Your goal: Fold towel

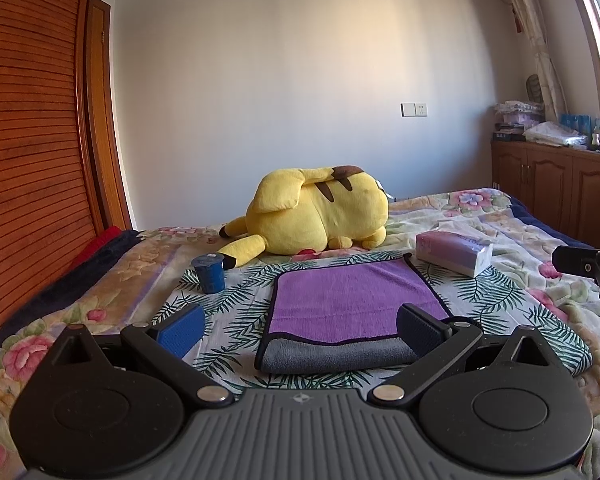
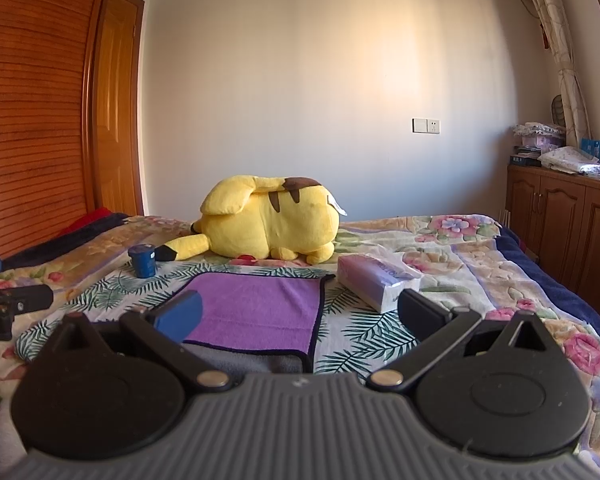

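A purple towel (image 1: 352, 300) with a dark edge and a grey underside lies folded on a leaf-patterned cloth (image 1: 236, 320) on the bed. A grey layer shows along its near edge. It also shows in the right wrist view (image 2: 256, 308). My left gripper (image 1: 300, 330) is open and empty, hovering just before the towel's near edge. My right gripper (image 2: 300, 316) is open and empty, near the towel's near right corner. The right gripper's tip shows at the right edge of the left wrist view (image 1: 588, 264). The left gripper's tip shows at the left edge of the right wrist view (image 2: 12, 304).
A yellow plush toy (image 1: 320, 216) lies behind the towel. A blue cup (image 1: 209, 274) stands at the left, a tissue pack (image 1: 454, 252) at the right. A floral quilt (image 1: 500, 216) covers the bed. A wooden wardrobe (image 1: 32, 160) stands left, cabinets (image 1: 556, 188) right.
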